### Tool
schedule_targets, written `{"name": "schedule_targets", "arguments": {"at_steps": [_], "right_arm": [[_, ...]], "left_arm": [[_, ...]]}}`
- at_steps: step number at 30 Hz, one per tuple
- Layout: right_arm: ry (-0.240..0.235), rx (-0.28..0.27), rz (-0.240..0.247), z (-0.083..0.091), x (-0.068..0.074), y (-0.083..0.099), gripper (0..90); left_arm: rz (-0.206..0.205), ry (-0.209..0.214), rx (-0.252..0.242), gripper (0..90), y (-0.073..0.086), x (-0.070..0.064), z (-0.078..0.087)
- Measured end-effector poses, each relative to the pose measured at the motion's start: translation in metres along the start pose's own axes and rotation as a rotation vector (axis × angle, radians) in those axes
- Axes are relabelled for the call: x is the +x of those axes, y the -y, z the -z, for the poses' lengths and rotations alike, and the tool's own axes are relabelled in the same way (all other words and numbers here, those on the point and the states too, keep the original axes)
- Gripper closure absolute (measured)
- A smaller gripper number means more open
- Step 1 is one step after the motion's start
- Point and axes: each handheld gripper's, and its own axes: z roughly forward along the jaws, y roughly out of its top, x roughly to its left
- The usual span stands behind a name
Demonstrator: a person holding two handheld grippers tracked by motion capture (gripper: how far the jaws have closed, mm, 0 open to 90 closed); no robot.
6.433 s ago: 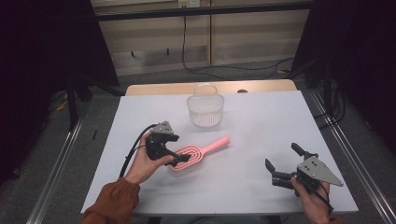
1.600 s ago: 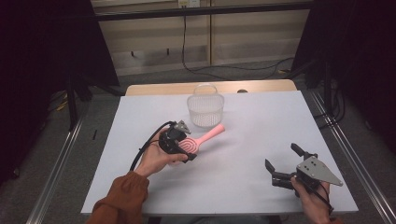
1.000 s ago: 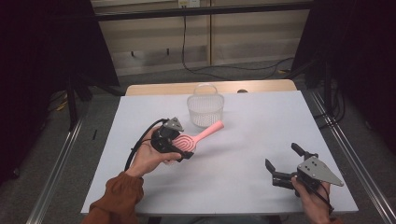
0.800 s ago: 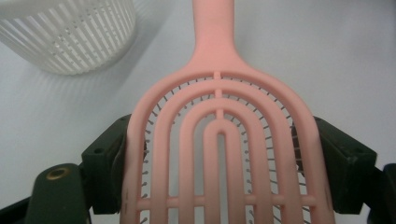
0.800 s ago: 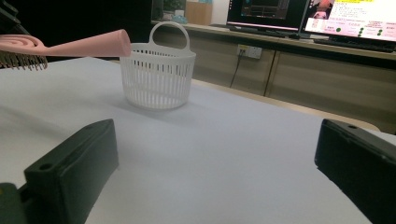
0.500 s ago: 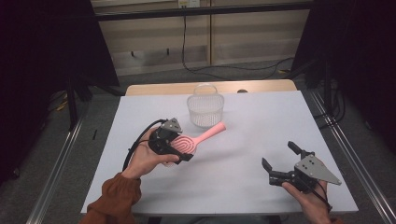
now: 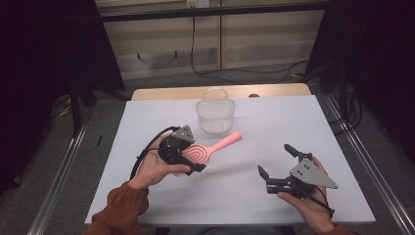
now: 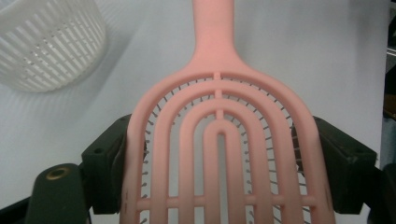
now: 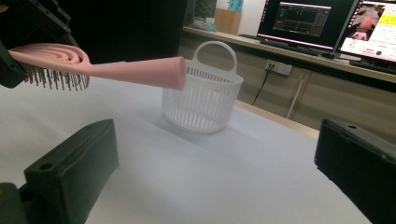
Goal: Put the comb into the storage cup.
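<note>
A pink vented hairbrush point(image 7: 210, 148) hangs above the white table, its handle aimed at a white slatted basket point(image 7: 216, 115). My left gripper point(image 7: 188, 159) is shut on the brush head. In the left gripper view the jaws press both sides of the hairbrush point(image 8: 219, 154), and the basket point(image 8: 44, 44) sits at the upper left. My right gripper point(image 7: 280, 160) stands open near the table's front right, with nothing between its jaws. In the right gripper view the hairbrush point(image 9: 100, 65) floats bristles down at the upper left, in front of the basket point(image 9: 203, 95).
The white table point(image 7: 274, 122) has bare room between the two grippers and to the right of the basket. Black frame rails run along both table sides. In the right gripper view, monitors point(image 9: 322, 23) stand on a bench behind the table.
My left gripper has lifted the brush off the table, carried it toward the basket, then drawn it slightly back. My right gripper has shifted a little left and forward.
</note>
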Motion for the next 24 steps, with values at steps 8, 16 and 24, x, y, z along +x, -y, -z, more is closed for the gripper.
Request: {"name": "schedule_targets", "arguments": {"at_steps": [8,16,24], "right_arm": [[-0.062,0.019,0.040,-0.015,0.013,-0.006,0.0],[-0.093,0.030,0.069,-0.026,0.020,-0.012,1.2],[-0.124,0.047,0.101,-0.033,0.027,-0.015,0.0]], "left_arm": [[-0.019,0.005,0.012,19.5,-0.004,-0.003,-0.005],[-0.033,0.012,0.021,19.5,-0.008,-0.006,-0.007],[-0.045,0.034,0.043,19.5,-0.015,-0.011,-0.015]]}}
